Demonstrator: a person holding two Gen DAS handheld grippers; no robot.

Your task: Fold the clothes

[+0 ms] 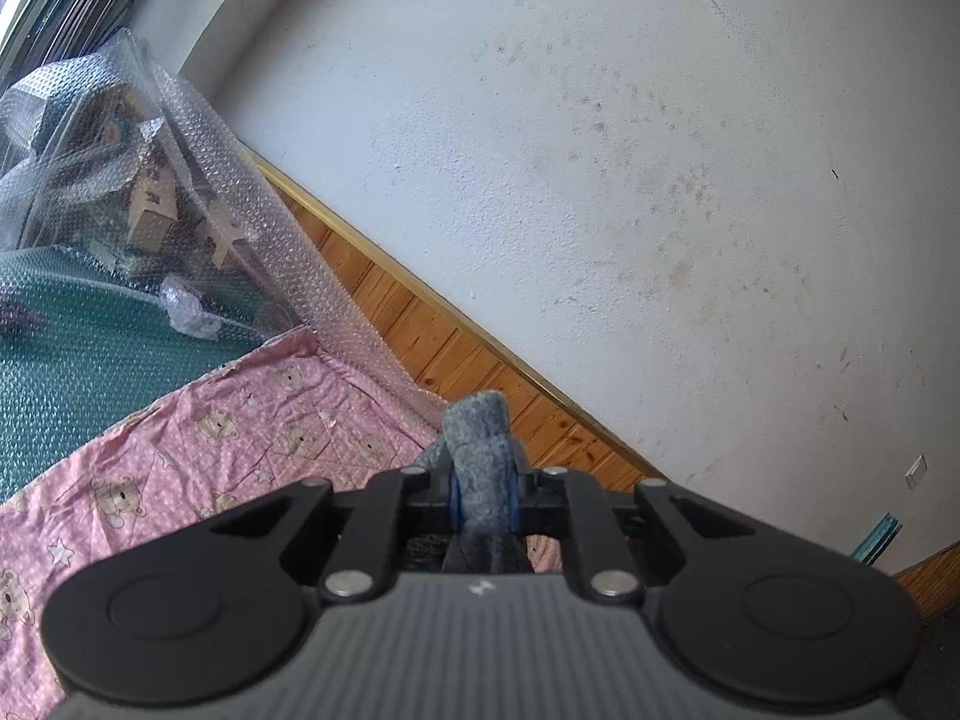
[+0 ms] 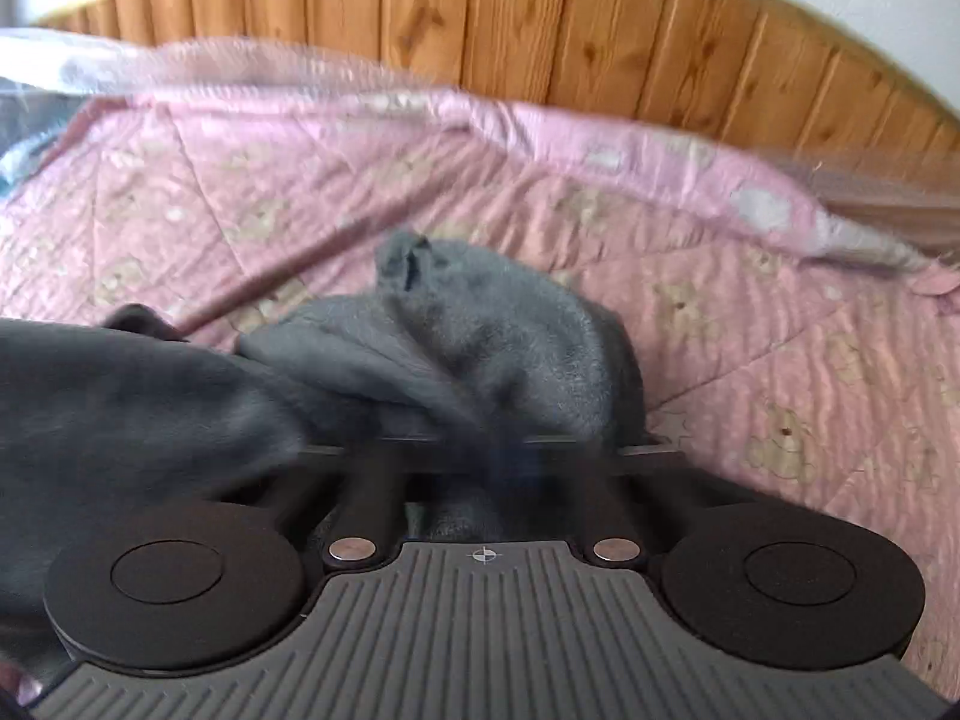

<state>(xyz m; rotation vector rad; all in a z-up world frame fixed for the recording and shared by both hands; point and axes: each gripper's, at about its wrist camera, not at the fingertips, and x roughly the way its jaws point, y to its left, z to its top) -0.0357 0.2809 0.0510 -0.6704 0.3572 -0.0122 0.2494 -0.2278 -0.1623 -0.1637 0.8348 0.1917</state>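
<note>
In the left wrist view, your left gripper [image 1: 483, 498] is closed on a fold of the grey garment [image 1: 480, 456]. The cloth is pinched between the 2 fingers, whose blue pads [image 1: 454, 501] show at both sides of it, and a short roll of the fabric stands up above the tips. The gripper is lifted and points toward the white wall [image 1: 600, 180] and the wooden panelling [image 1: 444, 336] under it. Below and to the left lies the pink quilt [image 1: 210, 444] with bear prints. Past the far edge of the quilt there is a green mat [image 1: 72, 348], and on it a bundle wrapped in bubble wrap [image 1: 120, 180].

In the right wrist view, the picture is blurred. Your right gripper [image 2: 510, 456] is mostly covered by the same grey garment [image 2: 480, 336]. The cloth comes out from between the fingers, so the gripper seems closed on it, but the tips are hidden. The garment is bunched in a heap just in front of the gripper, on the middle of the pink quilt [image 2: 750, 312], and it spreads to the left edge of the picture. Behind the far edge of the quilt stands the wooden panelling [image 2: 510, 24].
</note>
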